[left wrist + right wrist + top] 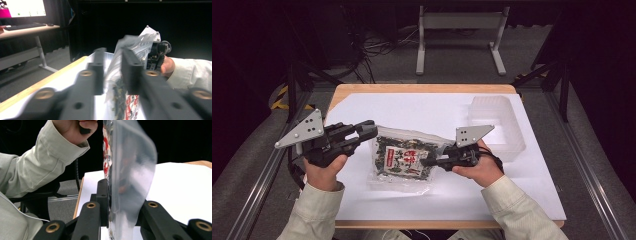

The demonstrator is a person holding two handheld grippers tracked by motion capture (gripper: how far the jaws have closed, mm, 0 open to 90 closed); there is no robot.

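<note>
Seaweed bag (401, 159) — clamped in right gripper (432, 161), left jaws apart

Left gripper (367, 131) is held level at the left, jaws parted. Right gripper (428, 162) points leftward, jaws clamped shut. Both forearms enter from the near edge.

We see pale cream sleeves (317, 210) with buttoned-looking cuffs on both arms. Each gripper is black, left (369, 131) and right (428, 161), topped by a grey three-cornered plate (302, 129) dotted with small screw holes. Up close, the jaw links carry brass-coloured rivets (91, 205), and a black cable (294, 172) trails off the left one.
</note>
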